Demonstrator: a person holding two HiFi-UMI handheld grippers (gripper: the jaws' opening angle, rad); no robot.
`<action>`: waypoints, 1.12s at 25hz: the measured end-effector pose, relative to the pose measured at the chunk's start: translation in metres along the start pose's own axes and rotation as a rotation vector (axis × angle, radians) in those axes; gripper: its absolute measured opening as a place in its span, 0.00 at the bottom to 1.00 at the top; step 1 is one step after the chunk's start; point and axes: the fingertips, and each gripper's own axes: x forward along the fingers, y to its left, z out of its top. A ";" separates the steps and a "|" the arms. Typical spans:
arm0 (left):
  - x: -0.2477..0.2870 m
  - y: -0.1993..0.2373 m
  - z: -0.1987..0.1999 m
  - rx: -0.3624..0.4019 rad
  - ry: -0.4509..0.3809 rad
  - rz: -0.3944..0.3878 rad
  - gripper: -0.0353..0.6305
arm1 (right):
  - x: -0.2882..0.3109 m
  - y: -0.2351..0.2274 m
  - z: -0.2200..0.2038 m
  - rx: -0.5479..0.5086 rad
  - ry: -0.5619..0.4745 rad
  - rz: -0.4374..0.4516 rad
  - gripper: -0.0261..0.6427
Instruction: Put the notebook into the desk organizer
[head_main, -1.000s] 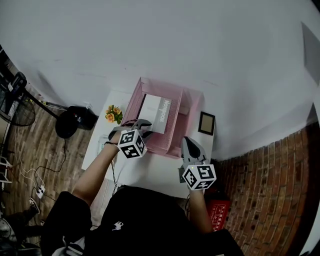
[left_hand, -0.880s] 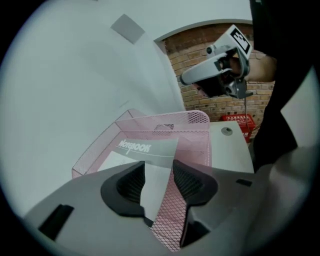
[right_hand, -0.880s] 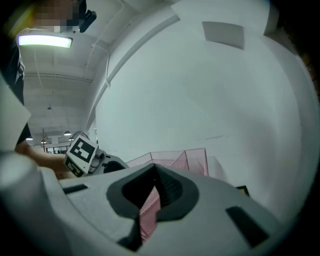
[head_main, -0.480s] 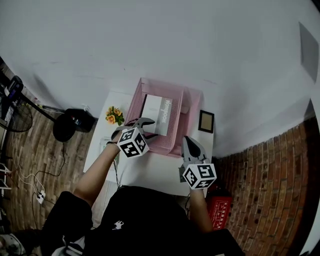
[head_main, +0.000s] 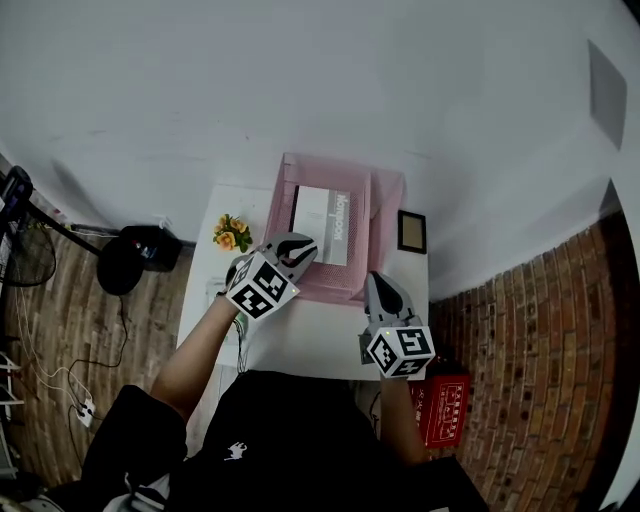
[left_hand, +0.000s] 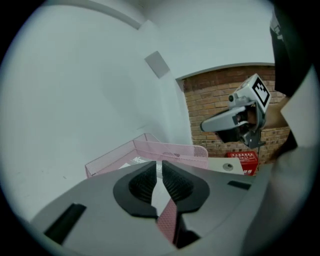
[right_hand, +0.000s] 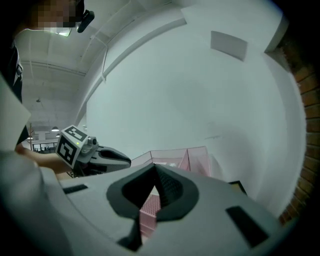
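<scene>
The notebook (head_main: 325, 212), flat and rectangular with a pale grey-white cover and dark print along one edge, lies inside the desk organizer (head_main: 283, 178). That organizer is a pink wire-mesh tray with low, see-through walls, standing at the back of the white, smooth-topped table (head_main: 305, 338) against the plain wall.

The left gripper (head_main: 303, 246) hangs over the organizer's near left corner. In the left gripper view its ribbed black pads (left_hand: 142, 184) stand a narrow slit apart and are closing. Nothing is between them; only pink mesh shows through the gap. The right gripper (head_main: 377, 281) is over the table just in front of the organizer's near right corner, its grey jaws brought together at the tips and holding nothing.

A small bunch of orange flowers (head_main: 229, 232) sits on the table left of the organizer, and a dark-framed picture (head_main: 411, 230) lies to its right. A red box (head_main: 447, 405) rests on the brick-patterned floor (head_main: 540, 380).
</scene>
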 end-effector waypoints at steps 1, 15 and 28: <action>-0.005 0.002 0.003 -0.011 -0.024 0.001 0.10 | -0.001 0.004 -0.001 0.003 -0.002 -0.011 0.04; -0.059 0.011 0.013 -0.131 -0.174 0.031 0.06 | -0.033 0.035 -0.007 0.005 -0.025 -0.130 0.04; -0.094 -0.027 0.010 -0.192 -0.203 0.217 0.06 | -0.078 0.036 -0.004 -0.012 -0.048 -0.054 0.04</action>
